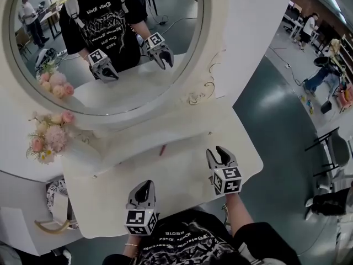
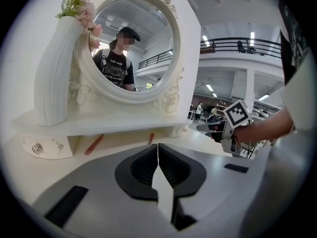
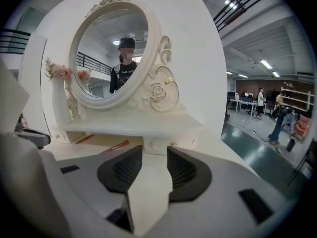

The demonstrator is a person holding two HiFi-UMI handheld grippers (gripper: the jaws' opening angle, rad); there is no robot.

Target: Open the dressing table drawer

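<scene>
Right gripper [image 3: 154, 152] has its jaws spread with nothing between them, aimed at the small drawer [image 3: 184, 141] that sits below the oval mirror [image 3: 110, 51], under the right end of the mirror's shelf. It isn't touching the drawer yet. Left gripper [image 2: 158, 148] has its jaws pressed together and empty, hovering over the tabletop [image 1: 182, 181] below the mirror, left of centre. A white vase [image 2: 52, 73] of flowers stands at the mirror's left, and a red slim item [image 3: 116, 146] lies under the shelf below the mirror. The step in hand looks like the approach to the drawer front, which is still closed. To do it well: keep the jaws spread, centre them on a knob [image 3: 173, 144], pinch only once the pads sit on both sides of it, then pull straight back along the tabletop without lifting. The knob looks tiny, so slipping off is the likely miss.
</scene>
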